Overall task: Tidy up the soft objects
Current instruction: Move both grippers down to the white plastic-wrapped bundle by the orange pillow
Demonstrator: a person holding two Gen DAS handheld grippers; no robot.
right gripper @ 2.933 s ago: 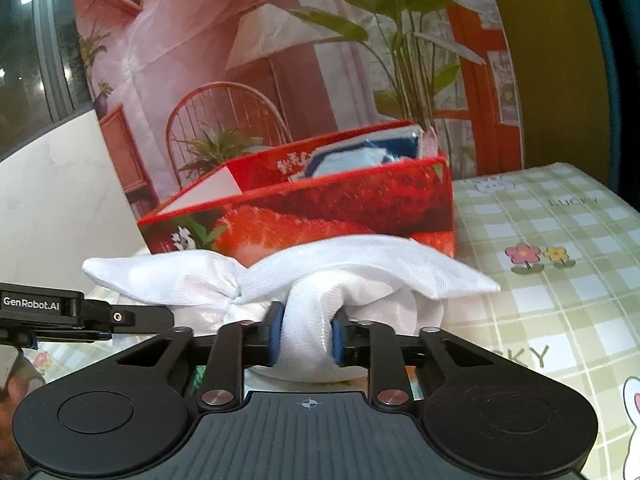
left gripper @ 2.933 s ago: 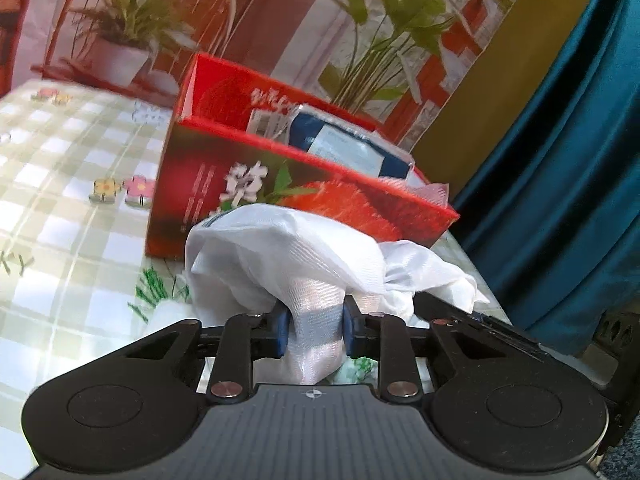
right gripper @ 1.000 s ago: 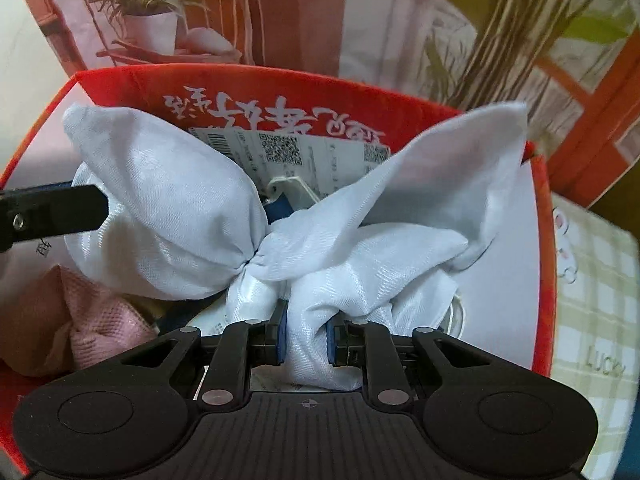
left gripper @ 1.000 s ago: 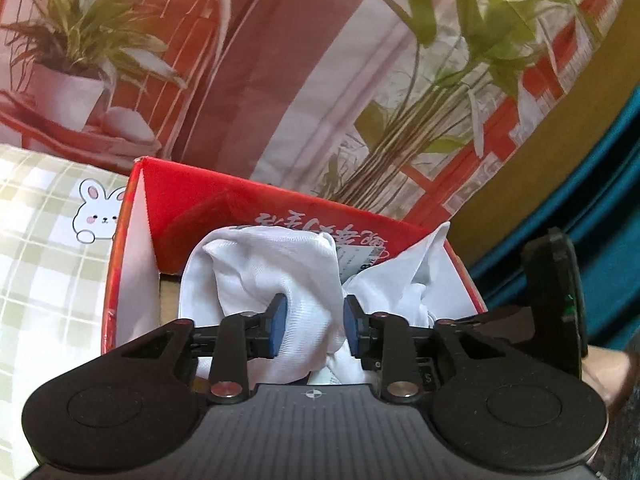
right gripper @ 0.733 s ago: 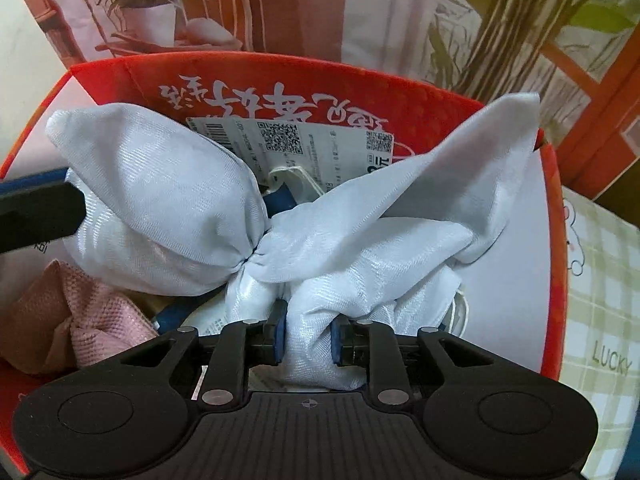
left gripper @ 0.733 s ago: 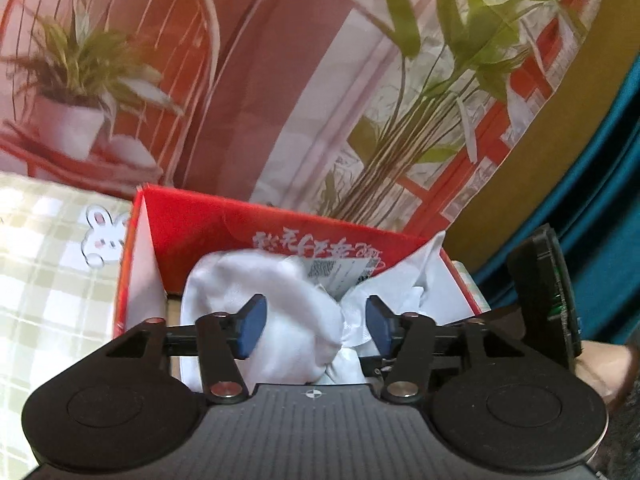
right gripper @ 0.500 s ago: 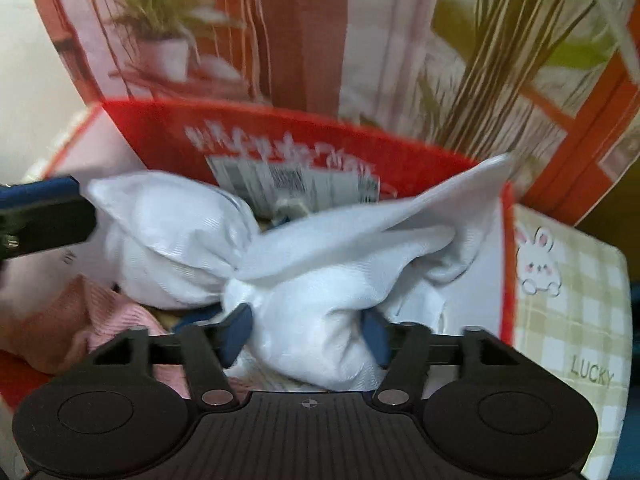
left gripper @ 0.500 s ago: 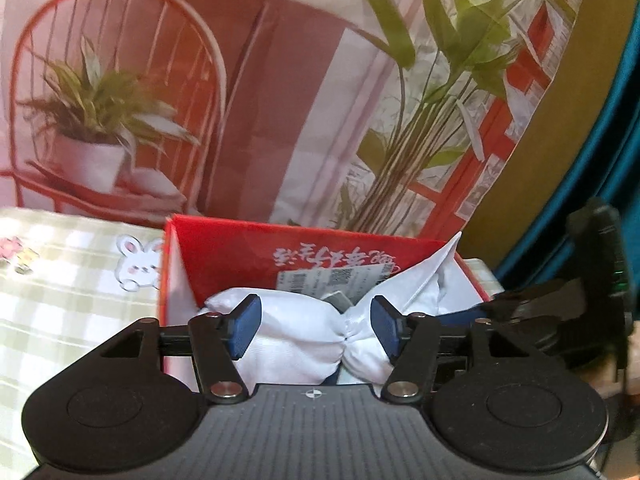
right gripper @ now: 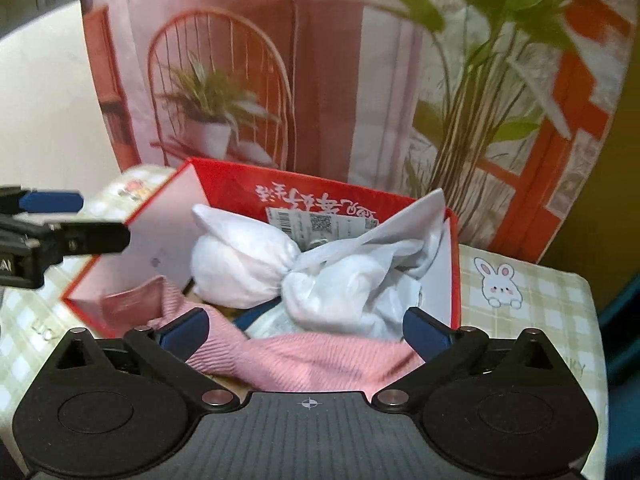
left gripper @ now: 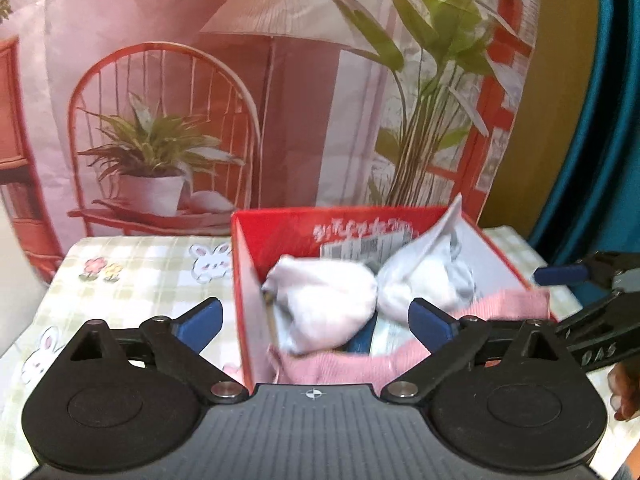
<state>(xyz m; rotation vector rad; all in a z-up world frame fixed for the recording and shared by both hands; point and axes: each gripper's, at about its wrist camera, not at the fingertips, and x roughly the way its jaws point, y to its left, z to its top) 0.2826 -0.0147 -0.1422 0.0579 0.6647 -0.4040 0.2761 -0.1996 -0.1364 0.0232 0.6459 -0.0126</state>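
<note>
Both the left gripper point(left gripper: 314, 322) and right gripper point(right gripper: 304, 330) spread wide, grasping nothing, white cloth bundle point(right gripper: 280, 270) lying inside red box point(right gripper: 236, 188) at 12 o'clock, above pink cloth point(right gripper: 304, 358), barcode label point(right gripper: 320, 222) behind, box print unreadable.

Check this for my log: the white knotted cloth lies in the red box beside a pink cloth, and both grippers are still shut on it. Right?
Not quite. The white knotted cloth does lie in the red box beside the pink cloth, but the left gripper and right gripper are both open and hold nothing, as both wrist views show.
</note>
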